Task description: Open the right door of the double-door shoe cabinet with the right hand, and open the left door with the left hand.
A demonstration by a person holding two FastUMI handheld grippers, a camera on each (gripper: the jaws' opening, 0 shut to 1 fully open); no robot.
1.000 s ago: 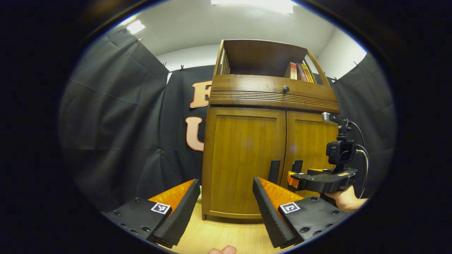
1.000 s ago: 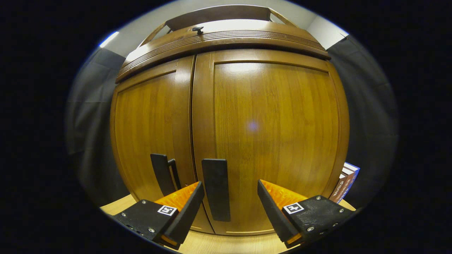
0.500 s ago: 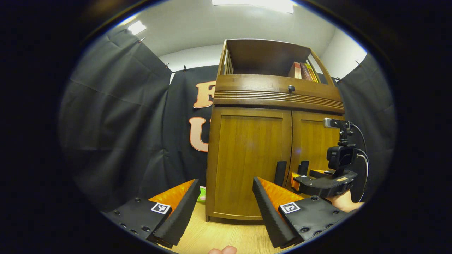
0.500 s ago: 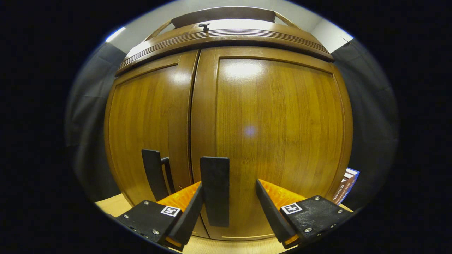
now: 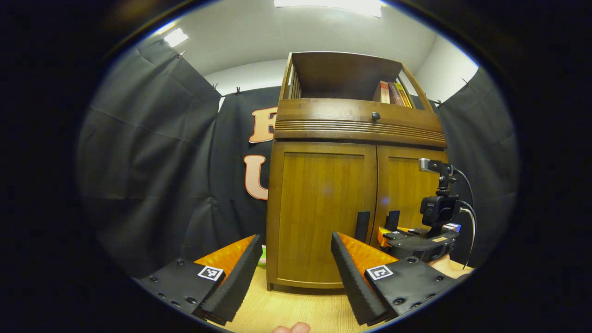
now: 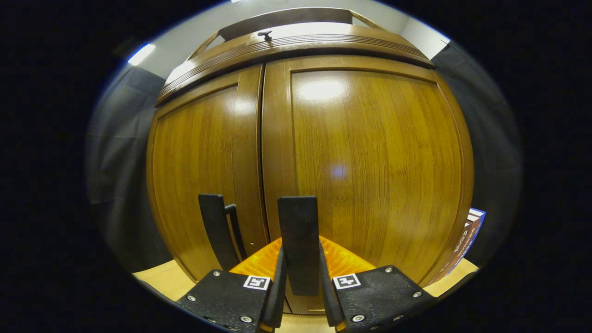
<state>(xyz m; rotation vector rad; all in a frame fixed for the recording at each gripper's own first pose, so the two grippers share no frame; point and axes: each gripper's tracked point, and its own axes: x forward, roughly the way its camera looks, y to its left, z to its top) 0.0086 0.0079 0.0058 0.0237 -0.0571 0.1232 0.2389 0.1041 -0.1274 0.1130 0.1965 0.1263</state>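
Nearest to us in the right gripper view, our right gripper (image 6: 300,296) is clenched on the right door handle (image 6: 299,240), a flat black upright bar, with a finger pressing on each side of it. Just beyond, the right door (image 6: 370,157) sits flush in the cabinet front, and the left door (image 6: 199,162) beside it is equally closed, its own black left door handle (image 6: 213,231) untouched. In the left gripper view, our left gripper (image 5: 293,273) hangs released, fingers spread wide over the pale wooden floor (image 5: 296,310), well short of the shoe cabinet (image 5: 356,185). Farther off in that view, both doors meet at the middle seam, the right gripper sits at the handles, and books (image 5: 391,94) stand on the open top shelf. We judge the task barely begun: the first handle is grasped, but neither door has swung out. Pulling the right door open, then reaching, gripping and opening the left door, all remain.
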